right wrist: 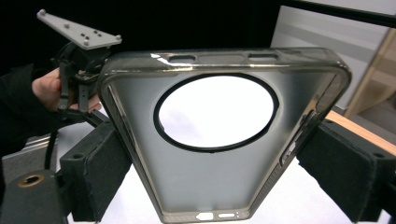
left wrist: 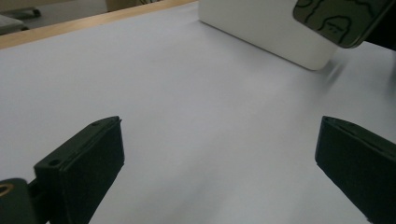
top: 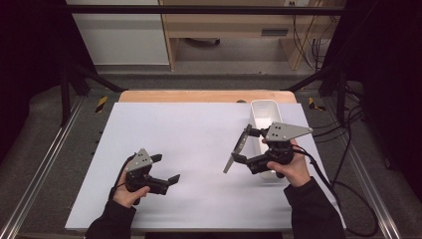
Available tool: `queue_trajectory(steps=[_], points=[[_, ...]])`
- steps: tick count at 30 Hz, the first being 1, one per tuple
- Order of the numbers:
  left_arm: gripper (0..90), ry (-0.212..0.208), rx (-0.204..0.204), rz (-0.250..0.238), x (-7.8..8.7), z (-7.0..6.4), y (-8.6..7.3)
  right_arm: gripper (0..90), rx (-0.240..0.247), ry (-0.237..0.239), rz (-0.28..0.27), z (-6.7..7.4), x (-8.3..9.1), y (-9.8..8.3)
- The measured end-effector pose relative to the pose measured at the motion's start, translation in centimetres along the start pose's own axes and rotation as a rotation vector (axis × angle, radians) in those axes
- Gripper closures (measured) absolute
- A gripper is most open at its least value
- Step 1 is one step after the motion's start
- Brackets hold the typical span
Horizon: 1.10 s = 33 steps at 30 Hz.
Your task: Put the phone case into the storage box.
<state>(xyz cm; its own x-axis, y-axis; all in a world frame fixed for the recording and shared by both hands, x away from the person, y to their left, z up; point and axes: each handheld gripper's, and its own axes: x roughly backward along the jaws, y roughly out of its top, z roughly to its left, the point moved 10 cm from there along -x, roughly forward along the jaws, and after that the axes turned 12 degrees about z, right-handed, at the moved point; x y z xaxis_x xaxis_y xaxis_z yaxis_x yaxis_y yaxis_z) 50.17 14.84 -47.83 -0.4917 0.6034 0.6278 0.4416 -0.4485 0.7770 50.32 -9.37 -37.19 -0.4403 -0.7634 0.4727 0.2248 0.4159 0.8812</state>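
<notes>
Right gripper (right wrist: 219,177) jaws, nearest the lens, pinch a translucent phone case (right wrist: 219,154) by its two long side rails, black pads pressed against the edges. Case is off the table, held up on edge, big round camera cutout (right wrist: 215,111) near the top, port slots along the bottom rim.

In the high view the right gripper (top: 240,145) holds the phone case (top: 238,149) tilted, just left of the white bin (top: 265,112), above the white table sheet (top: 199,134).

Handling, judged: light, thin-walled, flexible plastic; the frosted back panel would bow if squeezed hard, and the glossy rails look slippery. Best hold is across the side rails mid-length, as now, away from the button cutouts and the cutout ring, where the wall is weakest. Not fragile, but it could twist or pop out of the pads under a quick swing.

Left gripper (top: 166,169) sits well left of the bin, low over the sheet, jaws spread wide with nothing between them; its own view shows both black pads (left wrist: 88,163) apart over bare sheet, with the bin (left wrist: 266,32) and a corner of the case (left wrist: 341,21) farther off. It could take the free lower end of the case on the rails if a handover is wanted.
</notes>
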Motion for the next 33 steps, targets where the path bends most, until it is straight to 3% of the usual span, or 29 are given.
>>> queue_trajectory(steps=[4, 11, 33], points=[[0.9, 0.033, 0.019, -0.019, 0.5, 1.1, -0.3, 11.6, -0.018, -0.027, -0.013, -0.5, 0.4, 0.3], [0.5, 0.056, 0.047, -0.044, 1.4, 2.4, -0.7, 11.6, -0.045, -0.078, -0.033, -1.6, 1.3, 1.1], [0.2, 0.091, 0.052, -0.057, 2.4, 4.0, -1.4, 11.6, -0.098, -0.24, -0.051, -5.1, 2.8, 3.8]])
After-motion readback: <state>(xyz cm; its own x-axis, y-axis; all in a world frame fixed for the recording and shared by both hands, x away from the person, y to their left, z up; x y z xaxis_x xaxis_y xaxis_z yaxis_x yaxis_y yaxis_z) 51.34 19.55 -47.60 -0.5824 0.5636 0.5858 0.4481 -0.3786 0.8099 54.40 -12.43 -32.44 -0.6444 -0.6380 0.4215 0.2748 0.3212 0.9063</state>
